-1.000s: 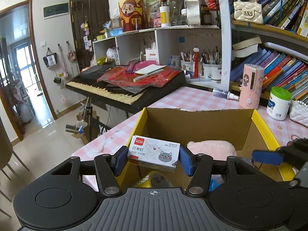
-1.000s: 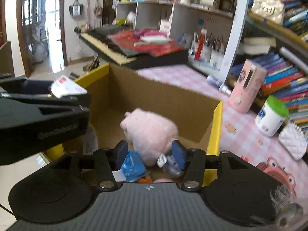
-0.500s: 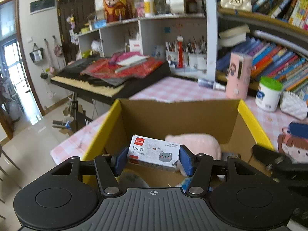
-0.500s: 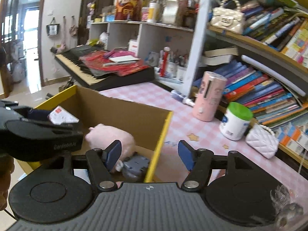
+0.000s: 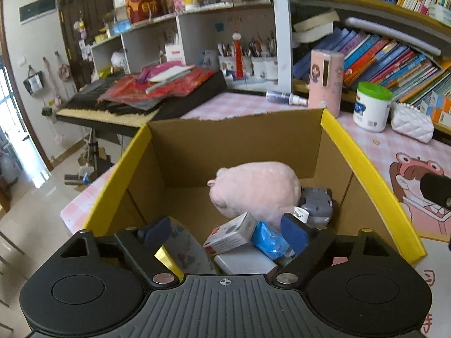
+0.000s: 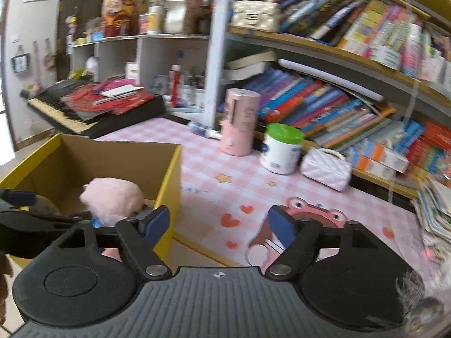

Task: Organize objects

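The cardboard box (image 5: 363, 169) with yellow rims stands on the pink checked tablecloth. Inside lie a pink plush (image 5: 256, 191), a grey gadget (image 5: 315, 202), a blue packet (image 5: 269, 239) and the white staple box (image 5: 231, 233). My left gripper (image 5: 225, 232) hovers over the box's near side, its jaws opening, and the staple box lies loose below them. My right gripper (image 6: 220, 224) is to the right of the box (image 6: 169, 180), over the tablecloth, its jaws opening with nothing between them. The plush (image 6: 112, 200) shows at its left.
Behind the box stand a pink cylinder (image 6: 239, 122), a white jar with a green lid (image 6: 282, 149), a white quilted purse (image 6: 327, 170) and a small spray bottle (image 5: 284, 97). A keyboard (image 5: 126, 104) is at the far left and full bookshelves (image 6: 338, 107) at the right.
The left jaws spread and the staple box dropped from them into the cardboard box. The right gripper swung right, out of the box and over the tablecloth, its jaws widening.
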`<state>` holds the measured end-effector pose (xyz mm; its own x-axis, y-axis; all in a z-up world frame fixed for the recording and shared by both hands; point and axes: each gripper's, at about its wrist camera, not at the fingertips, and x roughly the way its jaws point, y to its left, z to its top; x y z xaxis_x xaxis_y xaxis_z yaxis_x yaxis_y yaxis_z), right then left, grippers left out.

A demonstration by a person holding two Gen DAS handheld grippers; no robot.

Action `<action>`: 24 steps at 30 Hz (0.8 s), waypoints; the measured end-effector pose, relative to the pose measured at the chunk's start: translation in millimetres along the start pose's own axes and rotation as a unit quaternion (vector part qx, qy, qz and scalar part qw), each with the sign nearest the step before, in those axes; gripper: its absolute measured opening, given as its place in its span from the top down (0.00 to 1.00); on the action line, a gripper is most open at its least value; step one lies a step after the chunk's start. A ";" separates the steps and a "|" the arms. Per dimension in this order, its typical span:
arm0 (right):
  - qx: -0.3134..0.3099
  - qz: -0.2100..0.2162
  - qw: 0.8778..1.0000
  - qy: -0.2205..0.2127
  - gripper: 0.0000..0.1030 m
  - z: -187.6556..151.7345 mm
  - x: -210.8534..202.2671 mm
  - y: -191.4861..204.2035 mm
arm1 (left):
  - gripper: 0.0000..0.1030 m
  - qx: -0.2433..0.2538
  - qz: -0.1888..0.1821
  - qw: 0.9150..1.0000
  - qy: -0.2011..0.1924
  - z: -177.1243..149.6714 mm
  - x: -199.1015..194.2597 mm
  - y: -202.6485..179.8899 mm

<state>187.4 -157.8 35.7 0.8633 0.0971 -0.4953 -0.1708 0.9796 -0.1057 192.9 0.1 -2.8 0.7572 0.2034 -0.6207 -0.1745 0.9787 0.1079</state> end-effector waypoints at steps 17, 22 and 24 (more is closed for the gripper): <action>0.054 -0.120 0.990 0.043 0.00 -39.5 -46.3 19.1 | 0.02 -0.013 0.015 0.998 -0.065 -27.4 -84.9 32.4; 0.059 -0.131 0.988 0.055 0.00 -52.8 -70.3 34.7 | 0.02 -0.026 0.010 0.998 -0.052 -51.7 -101.7 44.3; 0.061 -0.137 0.987 0.059 0.00 -57.4 -79.2 39.4 | 0.02 -0.031 -0.008 0.998 -0.046 -59.4 -108.0 47.7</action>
<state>85.0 -137.0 21.3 0.8069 -0.1885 -0.5598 0.1265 0.9809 -0.1480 65.5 23.3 23.3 0.8141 0.1912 -0.5483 -0.1977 0.9791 0.0480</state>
